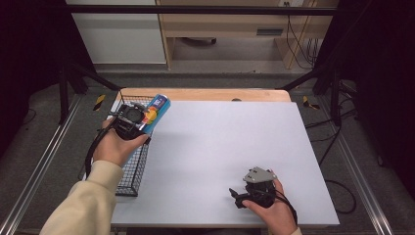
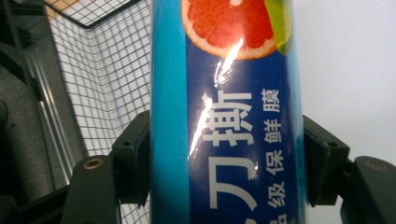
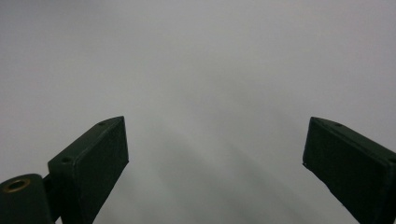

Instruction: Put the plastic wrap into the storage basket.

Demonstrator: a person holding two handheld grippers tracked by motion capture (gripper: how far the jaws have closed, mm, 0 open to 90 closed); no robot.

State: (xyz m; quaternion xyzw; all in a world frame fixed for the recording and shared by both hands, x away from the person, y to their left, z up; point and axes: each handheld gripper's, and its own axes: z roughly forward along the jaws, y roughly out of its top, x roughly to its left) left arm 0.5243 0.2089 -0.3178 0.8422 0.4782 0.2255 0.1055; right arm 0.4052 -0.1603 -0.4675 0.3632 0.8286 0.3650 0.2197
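I am clamping my left gripper (image 2: pixel 226 158) on a blue box of cling film (image 2: pixel 224 116) — the jaws are pressing on its two long sides, with the grapefruit picture and the white lettering facing the camera. In the high view I am holding that cling film box (image 1: pixel 157 108) up at the far left of the worktop (image 1: pixel 220 147), over the right rim of the black wire basket (image 1: pixel 132 171), its far end pointing up and away from me. My right gripper (image 1: pixel 238 196) is resting low near the front edge of the worktop with its jaws spread wide and nothing between them, looking out over bare grey surface.

As I judge it, the pick is done and the box is in transit between basket and worktop; I cannot tell from this which way it is going, so the set-down and the release are what is left.

Around me the basket is hanging off the left edge of the worktop, and its mesh wall is just beside the box — that rim is the one thing that could catch the box's lower end. Beyond the worktop are a wooden strip and pale cabinets, well apart.
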